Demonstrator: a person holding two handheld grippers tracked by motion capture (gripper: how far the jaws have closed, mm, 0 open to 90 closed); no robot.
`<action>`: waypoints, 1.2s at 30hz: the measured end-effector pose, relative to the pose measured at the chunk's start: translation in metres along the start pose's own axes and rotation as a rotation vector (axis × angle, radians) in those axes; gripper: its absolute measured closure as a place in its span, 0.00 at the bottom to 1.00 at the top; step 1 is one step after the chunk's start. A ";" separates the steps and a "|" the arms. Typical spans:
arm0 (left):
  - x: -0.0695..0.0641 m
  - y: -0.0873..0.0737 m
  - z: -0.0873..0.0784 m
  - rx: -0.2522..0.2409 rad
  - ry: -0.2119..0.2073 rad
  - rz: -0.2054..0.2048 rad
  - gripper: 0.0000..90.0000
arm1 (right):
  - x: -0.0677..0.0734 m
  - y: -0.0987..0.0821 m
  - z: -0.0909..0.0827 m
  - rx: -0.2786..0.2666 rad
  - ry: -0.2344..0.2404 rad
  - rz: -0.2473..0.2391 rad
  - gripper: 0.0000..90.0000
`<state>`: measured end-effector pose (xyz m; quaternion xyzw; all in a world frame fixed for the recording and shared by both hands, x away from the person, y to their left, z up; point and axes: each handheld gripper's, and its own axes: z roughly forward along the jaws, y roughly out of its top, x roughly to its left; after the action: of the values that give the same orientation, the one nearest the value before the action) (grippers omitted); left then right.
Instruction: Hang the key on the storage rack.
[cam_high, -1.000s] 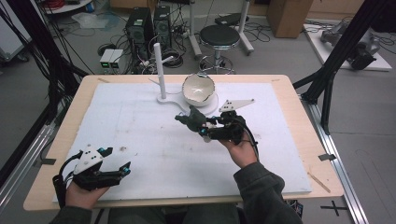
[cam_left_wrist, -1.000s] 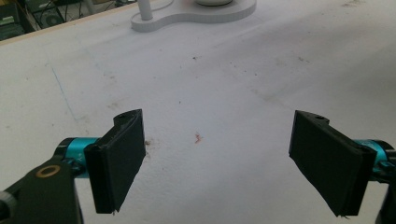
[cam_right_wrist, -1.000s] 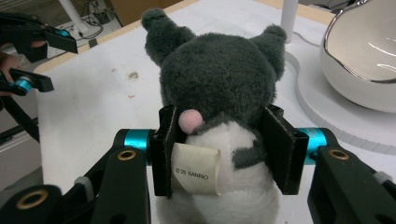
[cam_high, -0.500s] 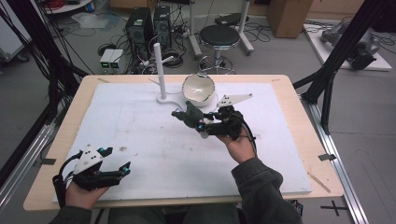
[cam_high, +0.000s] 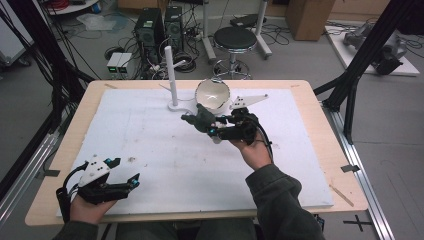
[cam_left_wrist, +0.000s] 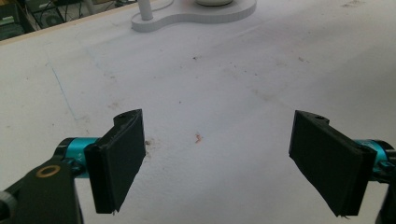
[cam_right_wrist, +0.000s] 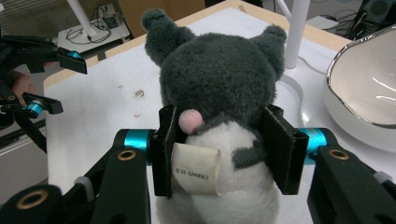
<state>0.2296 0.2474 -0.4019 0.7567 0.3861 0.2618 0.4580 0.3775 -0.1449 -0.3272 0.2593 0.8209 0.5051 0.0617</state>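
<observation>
Right gripper (cam_high: 212, 129) sits near the middle of the white mat (cam_high: 150, 145), held up off it by the person's right hand (cam_high: 255, 150). Its jaws are clamped on a small grey plush toy (cam_high: 199, 119). In the right gripper view the two black pads press into the plush toy's (cam_right_wrist: 219, 116) white lower body from either side, just under the dark grey head. The toy faces away from that camera: two rounded ears on top, a pink tail nub and a curled paper tag (cam_right_wrist: 196, 169) at the back.

Just beyond the toy stands a white bowl with a shiny rim (cam_high: 212, 94), resting on a flat white base (cam_high: 182, 106) that also carries an upright white post (cam_high: 170, 75). The toy is close beside the bowl, not in it; whether it touches the base cannot be told.

Left gripper (cam_high: 127, 181) lies low at the near left corner of the mat, in the person's left hand (cam_high: 87, 207), well apart from the toy. In the left gripper view its jaws stand wide apart with only bare, lightly stained mat (cam_left_wrist: 210, 116) between them.

The mat covers most of a wooden table (cam_high: 325, 145).
</observation>
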 end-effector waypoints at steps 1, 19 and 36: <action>0.000 0.000 0.000 0.000 0.000 -0.002 0.21 | 0.000 0.001 0.000 0.000 0.003 -0.005 0.57; 0.000 0.000 -0.001 -0.002 -0.002 -0.002 0.21 | -0.001 0.029 0.006 -0.016 0.013 -0.031 0.57; 0.002 0.000 0.002 -0.003 -0.007 -0.008 0.21 | -0.001 0.055 0.013 -0.021 0.021 -0.051 0.57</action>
<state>0.2322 0.2476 -0.4026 0.7555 0.3870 0.2579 0.4615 0.4032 -0.1159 -0.2864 0.2322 0.8225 0.5146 0.0688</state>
